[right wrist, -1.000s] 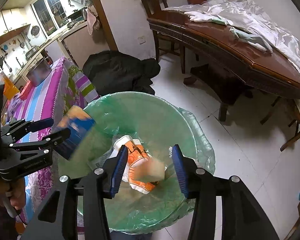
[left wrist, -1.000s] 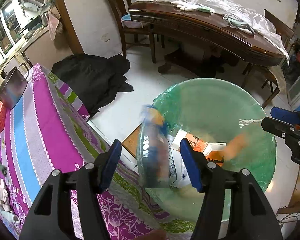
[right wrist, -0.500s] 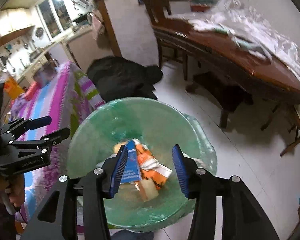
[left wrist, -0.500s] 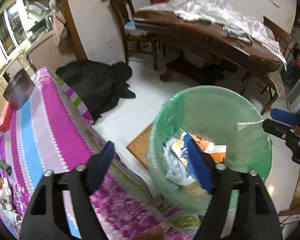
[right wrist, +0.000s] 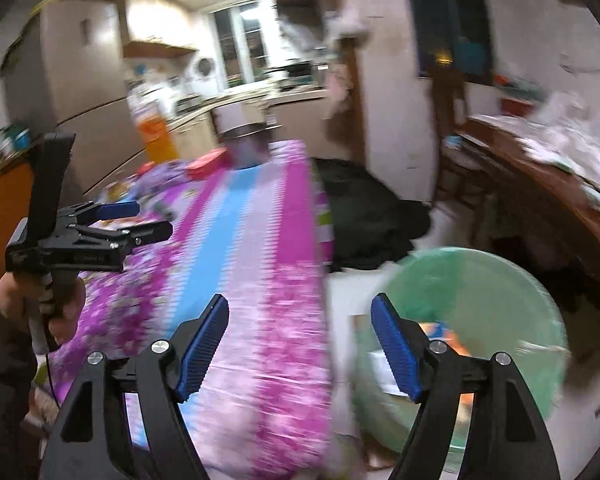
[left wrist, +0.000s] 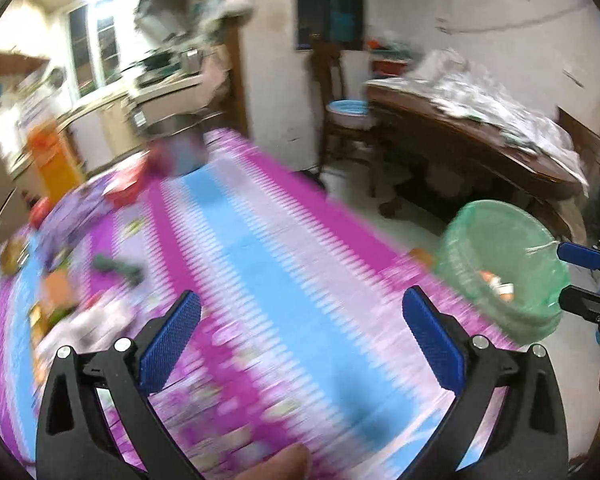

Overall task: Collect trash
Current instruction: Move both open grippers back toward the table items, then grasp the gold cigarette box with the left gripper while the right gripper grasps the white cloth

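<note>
While both views are smeared by motion blur, the main things can be made out. In the left wrist view the left gripper (left wrist: pixel 300 316) fills the bottom of the frame with its blue pads (left wrist: pixel 168 344) spread wide; its jaws are opening and nothing lies between them, only the striped tablecloth (left wrist: pixel 260 264) in pink, blue and lilac below. Small items sit on the cloth at the left of that frame, too blurred to name, among them something dark green (left wrist: pixel 118 266) and an orange carton (left wrist: pixel 54 160) further up. At the right edge stands the bin lined with a green bag (left wrist: pixel 500 256), beside the table's corner, with orange and white trash (left wrist: pixel 498 284) visible inside it. The right gripper (left wrist: pixel 580 276) shows at the far right edge, next to the bin.

In the right wrist view the right gripper (right wrist: pixel 300 344) sits at the bottom centre, its jaws also opening and empty, straddling the cloth's edge on the left and the bin on the lower right. A metal pot (right wrist: pixel 242 124) stands at the far end of the table, upper centre. A hand (right wrist: pixel 40 308) at the left edge holds the other gripper's handle over the cloth. A dark heap (right wrist: pixel 364 224) lies on the floor behind the bin, and a wooden table (right wrist: pixel 540 184) covered with pale sheeting occupies the right side.
</note>
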### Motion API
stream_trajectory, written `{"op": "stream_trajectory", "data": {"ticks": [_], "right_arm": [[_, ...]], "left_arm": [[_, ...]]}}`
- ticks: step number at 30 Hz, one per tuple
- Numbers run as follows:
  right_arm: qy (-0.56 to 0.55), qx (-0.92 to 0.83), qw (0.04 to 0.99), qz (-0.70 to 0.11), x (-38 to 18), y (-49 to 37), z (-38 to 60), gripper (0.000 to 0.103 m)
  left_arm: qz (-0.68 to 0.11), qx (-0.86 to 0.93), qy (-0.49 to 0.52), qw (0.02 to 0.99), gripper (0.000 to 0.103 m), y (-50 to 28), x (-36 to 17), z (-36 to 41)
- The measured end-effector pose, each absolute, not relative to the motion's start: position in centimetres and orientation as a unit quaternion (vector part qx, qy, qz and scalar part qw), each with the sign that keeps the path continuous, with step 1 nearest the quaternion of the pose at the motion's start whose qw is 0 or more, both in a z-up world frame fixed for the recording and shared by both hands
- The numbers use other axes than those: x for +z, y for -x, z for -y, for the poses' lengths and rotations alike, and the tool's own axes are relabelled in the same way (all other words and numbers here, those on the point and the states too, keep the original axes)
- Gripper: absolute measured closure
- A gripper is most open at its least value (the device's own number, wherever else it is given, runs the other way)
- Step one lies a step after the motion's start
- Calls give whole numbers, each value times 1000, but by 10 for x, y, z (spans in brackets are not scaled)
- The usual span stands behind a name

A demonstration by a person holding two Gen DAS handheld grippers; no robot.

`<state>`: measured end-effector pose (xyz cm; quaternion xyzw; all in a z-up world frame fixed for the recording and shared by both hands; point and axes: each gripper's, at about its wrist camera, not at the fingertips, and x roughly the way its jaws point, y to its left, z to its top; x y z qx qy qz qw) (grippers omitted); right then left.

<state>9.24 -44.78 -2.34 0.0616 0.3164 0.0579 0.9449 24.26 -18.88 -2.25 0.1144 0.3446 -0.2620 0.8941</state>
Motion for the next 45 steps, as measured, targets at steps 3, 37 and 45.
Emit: {"op": "stream_trajectory", "data": {"ticks": [3, 37, 45], "right_arm": [[-40, 111, 938, -325, -28, -113, 398, 34], [-189, 270, 766, -552, -81, -427, 141, 68], [-151, 315, 814, -463, -39, -376, 145, 98]], "left_arm": [[-353, -207, -92, 908, 6, -249, -23, 125], [-397, -81, -14, 914, 8, -324, -42, -98], [-419, -93, 16, 903, 8, -340, -51, -105]]}}
